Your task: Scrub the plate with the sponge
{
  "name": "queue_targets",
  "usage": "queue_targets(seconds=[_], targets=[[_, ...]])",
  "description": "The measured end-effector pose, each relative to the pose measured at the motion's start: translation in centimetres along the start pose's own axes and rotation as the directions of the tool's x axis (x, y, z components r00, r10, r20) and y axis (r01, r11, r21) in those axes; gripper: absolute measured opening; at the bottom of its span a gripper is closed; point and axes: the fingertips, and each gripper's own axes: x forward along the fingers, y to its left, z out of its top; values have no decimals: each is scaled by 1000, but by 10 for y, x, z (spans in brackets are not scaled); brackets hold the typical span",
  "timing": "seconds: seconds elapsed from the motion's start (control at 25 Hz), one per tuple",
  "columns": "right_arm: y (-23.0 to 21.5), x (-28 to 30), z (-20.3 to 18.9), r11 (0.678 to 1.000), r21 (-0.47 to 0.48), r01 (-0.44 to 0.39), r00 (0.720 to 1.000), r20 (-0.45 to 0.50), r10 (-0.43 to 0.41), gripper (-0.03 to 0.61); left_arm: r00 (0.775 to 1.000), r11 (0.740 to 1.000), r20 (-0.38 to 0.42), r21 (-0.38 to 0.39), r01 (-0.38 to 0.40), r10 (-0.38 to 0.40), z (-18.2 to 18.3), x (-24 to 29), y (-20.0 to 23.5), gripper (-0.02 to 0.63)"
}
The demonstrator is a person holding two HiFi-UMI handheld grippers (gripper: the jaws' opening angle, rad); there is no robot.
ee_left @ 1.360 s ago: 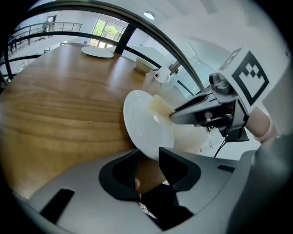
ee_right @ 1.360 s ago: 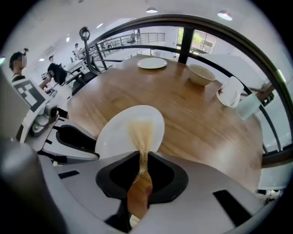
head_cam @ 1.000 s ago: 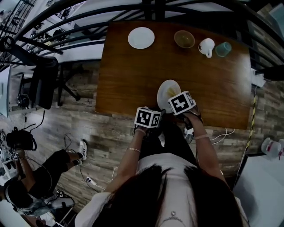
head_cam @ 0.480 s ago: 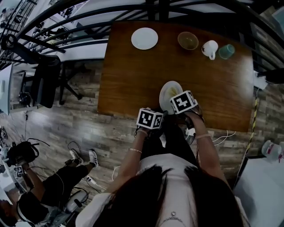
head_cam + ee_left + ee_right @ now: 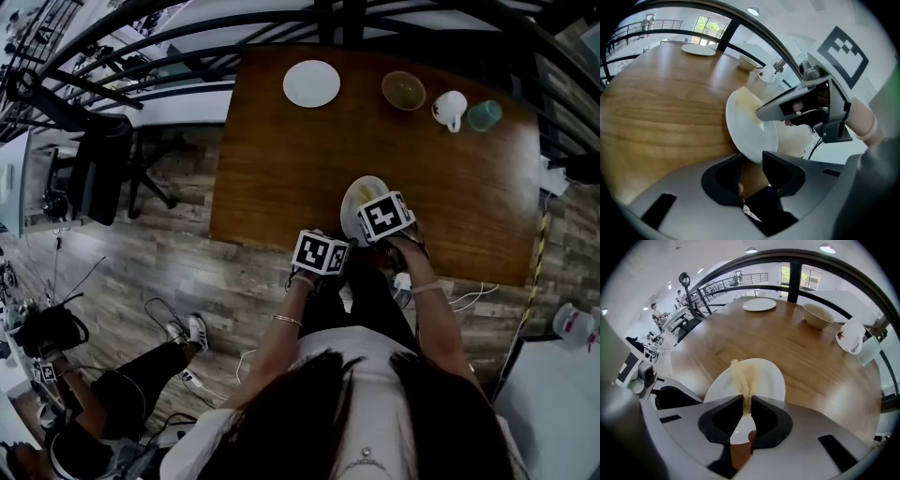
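Observation:
A white plate (image 5: pixel 362 190) stands tilted at the near edge of the wooden table (image 5: pixel 281 159). My left gripper (image 5: pixel 343 242) is shut on its lower rim; in the left gripper view the rim sits between the jaws (image 5: pixel 752 164), and the plate (image 5: pixel 747 129) rises beyond them. My right gripper (image 5: pixel 377 214) is shut on a thin tan sponge (image 5: pixel 743 378). The sponge lies against the plate's face (image 5: pixel 766 376). The right gripper (image 5: pixel 797 105) reaches across the plate from the right in the left gripper view.
At the far side of the table stand a second white plate (image 5: pixel 311 82), a tan bowl (image 5: pixel 403 90), a white mug (image 5: pixel 449 109) and a teal cup (image 5: pixel 485 114). An office chair (image 5: pixel 94 169) stands left of the table. A person sits on the floor (image 5: pixel 122 394).
Both grippers, the plate and the sponge keep their places. The head view has drifted slightly, and the person on the floor at the lower left has shifted.

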Motion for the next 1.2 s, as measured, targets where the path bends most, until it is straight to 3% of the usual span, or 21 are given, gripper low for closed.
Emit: queue_targets(seconds=[0.28, 0.52, 0.72, 0.88, 1.2], targets=[[39, 2, -1, 996, -42, -82, 997, 12, 82, 72, 1000, 1000, -3, 2, 3, -3, 1, -1, 1, 141], [-16, -2, 8, 999, -5, 35, 999, 23, -35, 72, 1000, 1000, -7, 3, 3, -3, 1, -1, 3, 141], [-56, -17, 4, 987, 140, 79, 996, 26, -84, 72, 1000, 1000, -12, 3, 2, -2, 2, 0, 3, 141], [-57, -16, 7, 989, 94, 111, 994, 10, -113, 72, 1000, 1000, -20, 3, 5, -5, 2, 1, 1, 141], [-2, 3, 11, 1000, 26, -7, 1000, 12, 7, 72, 999, 1000, -32, 8, 12, -11, -1, 1, 0, 141]])
